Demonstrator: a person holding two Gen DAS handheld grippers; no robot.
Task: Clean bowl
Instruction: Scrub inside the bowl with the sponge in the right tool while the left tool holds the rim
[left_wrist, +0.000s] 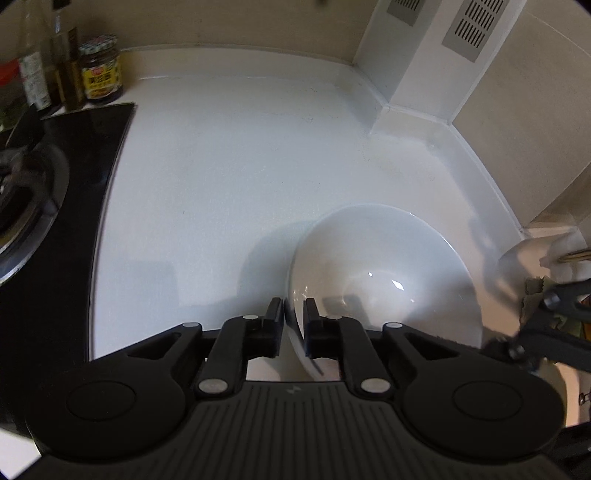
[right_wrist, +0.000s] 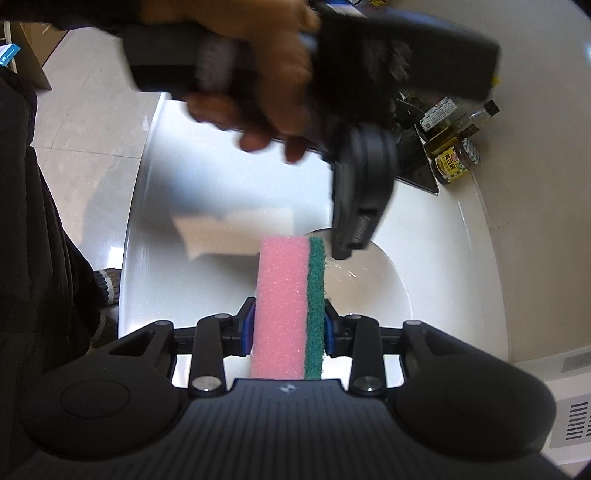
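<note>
The left hand-held gripper pinches the glossy, slippery, breakable bowl by its thin rim, while the right hand-held gripper squeezes the soft sponge.

Your white bowl is glossy and wide, tipped up on the white tabletop with its near rim pinched between the left tool's fingers. Your sponge, pink foam with a green scouring layer, stands on edge in the right tool, just beside the bowl's rim.
</note>
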